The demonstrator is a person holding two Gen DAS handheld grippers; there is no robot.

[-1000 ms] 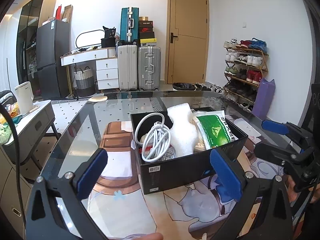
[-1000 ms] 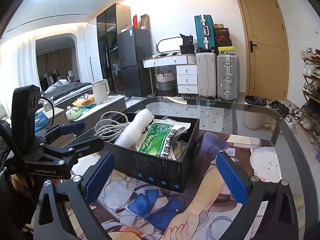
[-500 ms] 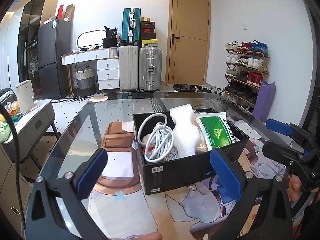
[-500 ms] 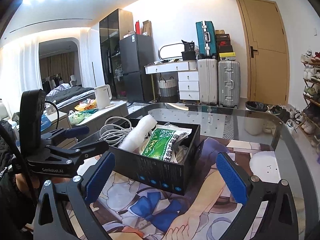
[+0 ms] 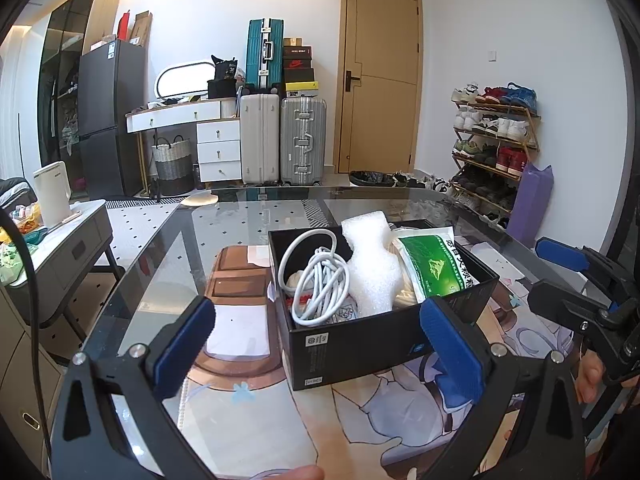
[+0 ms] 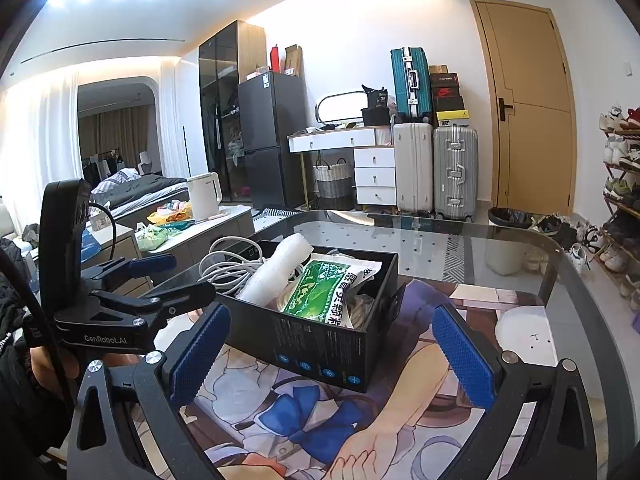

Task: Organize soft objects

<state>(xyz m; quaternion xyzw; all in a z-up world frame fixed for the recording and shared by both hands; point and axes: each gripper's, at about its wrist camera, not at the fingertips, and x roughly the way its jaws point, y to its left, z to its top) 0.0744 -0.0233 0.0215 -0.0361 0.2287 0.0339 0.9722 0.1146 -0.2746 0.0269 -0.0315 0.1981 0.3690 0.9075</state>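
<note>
Both claws are hanging empty above a glass-topped table, jaws spread wide.

From the left wrist camera, the left gripper with blue ribbed pads is hovering, spread apart, just in front of an open black cardboard box. The box is sitting on a printed cartoon-figure table mat. Inside, a coiled white charging cable is lying at the left, a white foam wrap roll is standing in the middle, and a green-and-white plastic food packet is leaning at the right. The right gripper is showing at the right edge, beside the box.

From the right wrist camera, the right gripper is likewise held apart, gripping nothing, near the box. The left gripper is showing at the left, close to the cable end.

Judging by this, the soft items are already gathered in the box and no loose ones are visible on the mat, so the task appears nearly finished, or possibly complete.
</note>
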